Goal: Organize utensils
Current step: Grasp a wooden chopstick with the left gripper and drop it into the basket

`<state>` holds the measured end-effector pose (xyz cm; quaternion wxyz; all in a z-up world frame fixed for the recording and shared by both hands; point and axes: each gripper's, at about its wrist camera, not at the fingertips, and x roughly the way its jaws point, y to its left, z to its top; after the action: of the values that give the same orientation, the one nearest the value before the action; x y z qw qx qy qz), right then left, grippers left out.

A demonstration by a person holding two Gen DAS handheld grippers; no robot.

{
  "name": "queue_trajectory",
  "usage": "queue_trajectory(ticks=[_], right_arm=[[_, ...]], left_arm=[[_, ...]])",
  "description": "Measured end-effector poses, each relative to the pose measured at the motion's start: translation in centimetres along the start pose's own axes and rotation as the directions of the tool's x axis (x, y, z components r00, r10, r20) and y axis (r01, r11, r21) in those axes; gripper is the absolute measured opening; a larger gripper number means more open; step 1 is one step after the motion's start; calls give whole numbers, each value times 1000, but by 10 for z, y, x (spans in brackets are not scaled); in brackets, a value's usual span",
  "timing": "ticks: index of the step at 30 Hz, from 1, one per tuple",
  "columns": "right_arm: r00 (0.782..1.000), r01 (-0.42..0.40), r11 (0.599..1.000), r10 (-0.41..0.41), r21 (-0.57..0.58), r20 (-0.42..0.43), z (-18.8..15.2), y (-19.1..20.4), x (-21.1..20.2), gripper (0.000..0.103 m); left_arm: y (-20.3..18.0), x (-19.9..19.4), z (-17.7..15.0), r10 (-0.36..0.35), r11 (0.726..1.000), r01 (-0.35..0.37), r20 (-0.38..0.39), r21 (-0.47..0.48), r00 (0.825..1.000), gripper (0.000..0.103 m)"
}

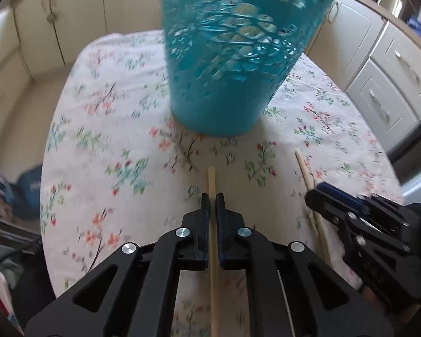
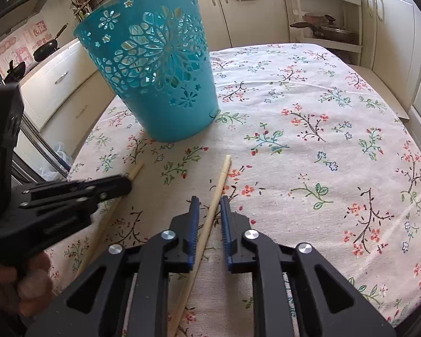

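Two pale wooden chopsticks lie in front of a teal cut-out basket (image 1: pixel 224 84) (image 2: pixel 160 84) that stands upright on the floral tablecloth (image 1: pixel 112 140) (image 2: pixel 308 154). My left gripper (image 1: pixel 212 196) (image 2: pixel 126 185) is shut on one chopstick (image 1: pixel 212 177) (image 2: pixel 109 219), whose tip points toward the basket's base. My right gripper (image 2: pixel 209 199) (image 1: pixel 320 193) stands slightly open. The other chopstick (image 2: pixel 224 174) (image 1: pixel 303 168) runs slantwise between its blue pads (image 2: pixel 226 224), with a gap showing on the right side. The two grippers are side by side, close together.
The table's rounded edge drops off on the left in the right wrist view. Beyond it are white drawers (image 1: pixel 393 84) and a counter with black pans (image 2: pixel 45 50). A shelf holding a pan (image 2: pixel 328 33) stands behind the table. A hand (image 2: pixel 28 286) holds the left gripper.
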<state>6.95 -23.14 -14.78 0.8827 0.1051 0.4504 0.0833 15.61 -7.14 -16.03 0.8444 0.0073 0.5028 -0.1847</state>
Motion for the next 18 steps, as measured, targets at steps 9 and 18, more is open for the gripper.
queue_trajectory(ticks=[9,18], right_arm=[[1000,-24,1000,24,19,3,2,1,1,27],[999,-36,999,36,25,8,0,0,0,28]], left_arm=[[40,-128,39,-64,990,93,244,-107,968,5],[-16,-194,145,-50,995,93,607,-40,793,5]])
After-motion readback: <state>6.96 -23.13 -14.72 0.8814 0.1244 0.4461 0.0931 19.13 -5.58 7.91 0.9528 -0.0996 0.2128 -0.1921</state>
